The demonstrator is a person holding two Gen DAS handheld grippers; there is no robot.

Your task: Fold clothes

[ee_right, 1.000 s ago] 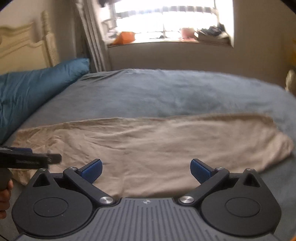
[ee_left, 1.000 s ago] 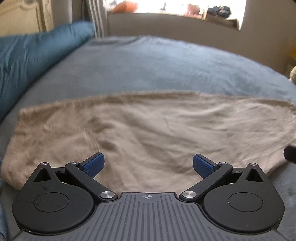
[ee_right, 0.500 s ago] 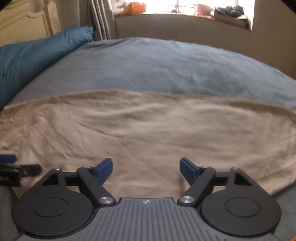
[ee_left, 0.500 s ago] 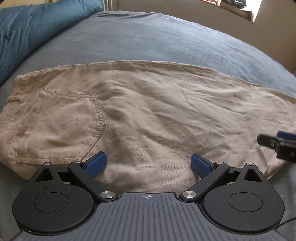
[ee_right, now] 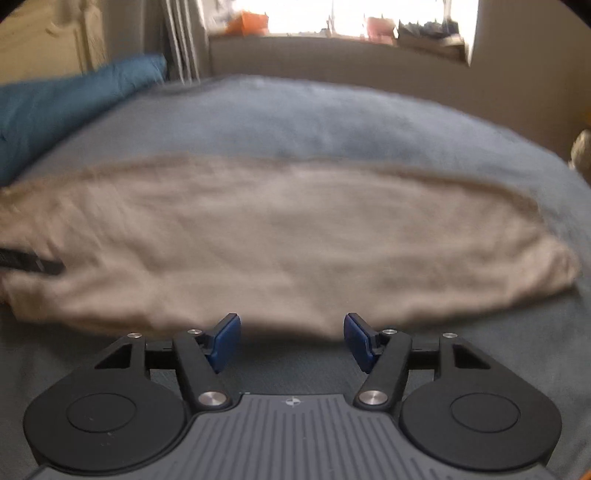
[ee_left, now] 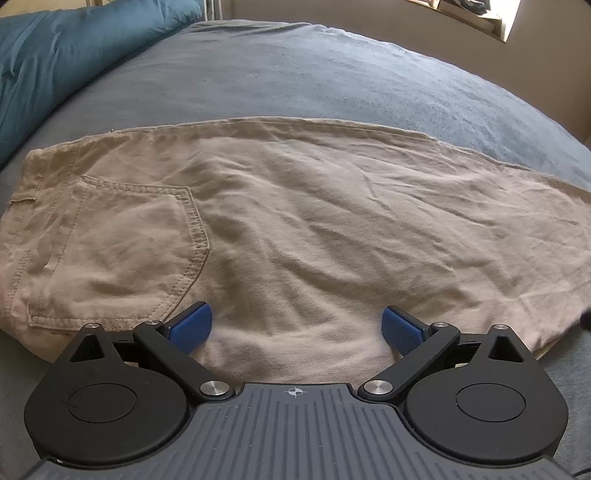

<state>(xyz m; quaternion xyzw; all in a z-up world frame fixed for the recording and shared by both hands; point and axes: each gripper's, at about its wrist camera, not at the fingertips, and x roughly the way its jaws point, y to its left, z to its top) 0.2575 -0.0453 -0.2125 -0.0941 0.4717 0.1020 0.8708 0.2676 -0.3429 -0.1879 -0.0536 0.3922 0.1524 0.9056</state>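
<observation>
pants [ee_left: 314, 236] lying lengthwise-folded on the bed [ee_left: 295, 81]; left claw [ee_left: 297, 328] gaping wide, right claw [ee_right: 291, 338] closing, empty; crosswise folds remaining.

Daylight entered from window [ee_right: 369, 18] at far wall, blown out to white glare. Left wrist view was sharp, evenly lit; soft shadows lay in creases of trousers [ee_left: 295, 229]. Right wrist view was smeared, probably motion blur. Fisheye bent bed [ee_right: 295, 118] edges; corners vignetted dark.
</observation>
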